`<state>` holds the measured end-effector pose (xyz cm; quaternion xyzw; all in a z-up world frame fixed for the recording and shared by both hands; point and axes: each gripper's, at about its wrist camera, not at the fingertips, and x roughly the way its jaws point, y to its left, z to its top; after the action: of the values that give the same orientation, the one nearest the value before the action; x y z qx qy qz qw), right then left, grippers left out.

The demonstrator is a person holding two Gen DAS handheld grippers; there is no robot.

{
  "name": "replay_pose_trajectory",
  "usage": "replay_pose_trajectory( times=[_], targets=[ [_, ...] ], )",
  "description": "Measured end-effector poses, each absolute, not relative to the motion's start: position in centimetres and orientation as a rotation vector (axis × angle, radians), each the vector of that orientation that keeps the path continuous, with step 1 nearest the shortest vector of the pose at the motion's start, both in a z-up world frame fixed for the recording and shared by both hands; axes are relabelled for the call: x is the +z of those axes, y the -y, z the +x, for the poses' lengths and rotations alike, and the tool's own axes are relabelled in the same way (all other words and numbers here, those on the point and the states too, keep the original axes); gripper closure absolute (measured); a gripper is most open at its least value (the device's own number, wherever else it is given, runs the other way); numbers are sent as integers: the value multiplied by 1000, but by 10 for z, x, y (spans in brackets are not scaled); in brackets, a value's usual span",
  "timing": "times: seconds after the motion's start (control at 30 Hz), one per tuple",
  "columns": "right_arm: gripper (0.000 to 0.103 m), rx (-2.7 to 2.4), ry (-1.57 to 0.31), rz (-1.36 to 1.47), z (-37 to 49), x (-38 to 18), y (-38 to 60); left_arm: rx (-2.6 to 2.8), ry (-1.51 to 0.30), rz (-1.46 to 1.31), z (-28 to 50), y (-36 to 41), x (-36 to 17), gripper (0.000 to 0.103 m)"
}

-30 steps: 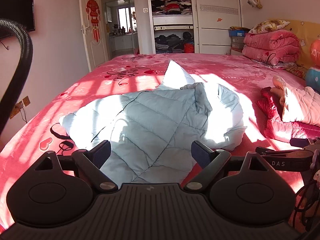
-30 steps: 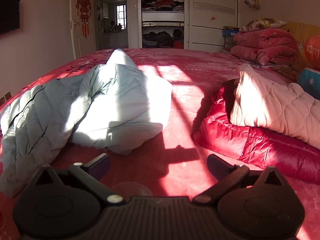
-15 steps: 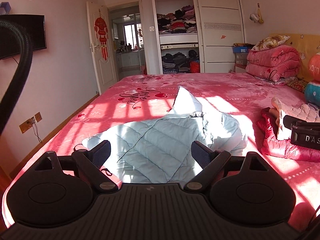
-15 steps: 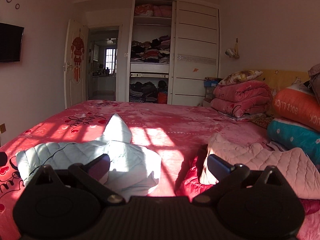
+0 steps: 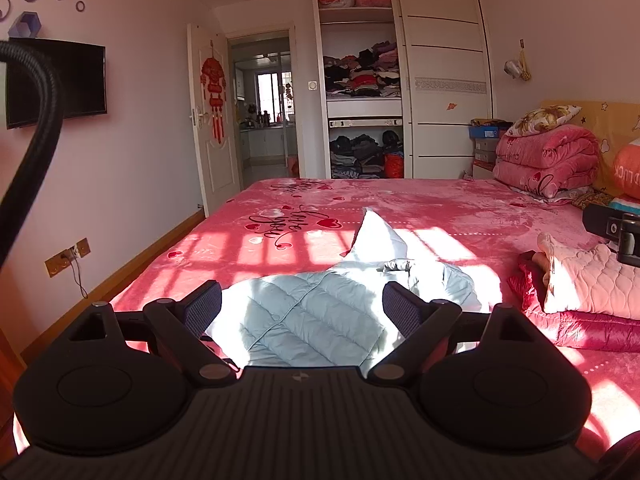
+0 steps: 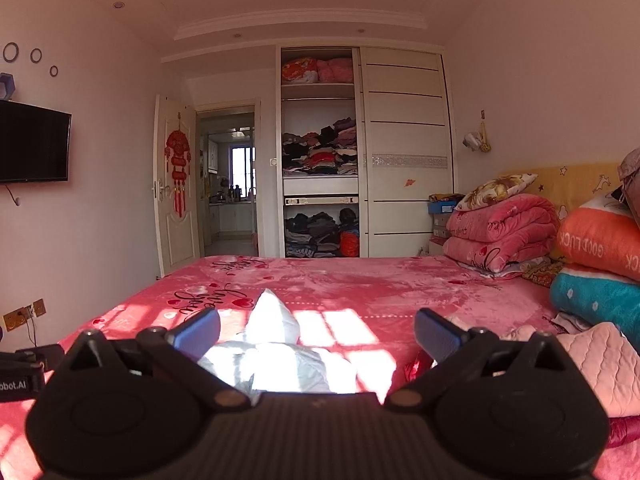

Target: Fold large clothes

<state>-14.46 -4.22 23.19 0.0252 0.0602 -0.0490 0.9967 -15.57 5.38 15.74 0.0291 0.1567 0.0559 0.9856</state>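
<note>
Left wrist view: my left gripper (image 5: 302,307) hangs above the bed (image 5: 460,208) with its fingers spread wide and empty, the pale blue quilted jacket (image 5: 320,320) lying crumpled in sunlight just beyond them, a red and pink pile of clothes (image 5: 576,300) to its right. Right wrist view: my right gripper (image 6: 316,331) is likewise spread and holds nothing, the jacket (image 6: 276,360) showing between its fingers.
</note>
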Motion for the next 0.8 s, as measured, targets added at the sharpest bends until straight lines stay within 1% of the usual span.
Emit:
replay_pose_trajectory(
  times=[0.23, 0.6, 0.8],
  targets=[
    [1, -109, -114, 47, -151, 244, 32, 122, -291, 45, -164, -58, 165, 0],
    [1, -62, -38, 67, -174, 262, 22, 139, -262, 23, -180, -65, 180, 0],
    [1, -41, -26, 49, -169, 255, 22, 156, -278, 24, -170, -61, 183, 0]
  ],
)
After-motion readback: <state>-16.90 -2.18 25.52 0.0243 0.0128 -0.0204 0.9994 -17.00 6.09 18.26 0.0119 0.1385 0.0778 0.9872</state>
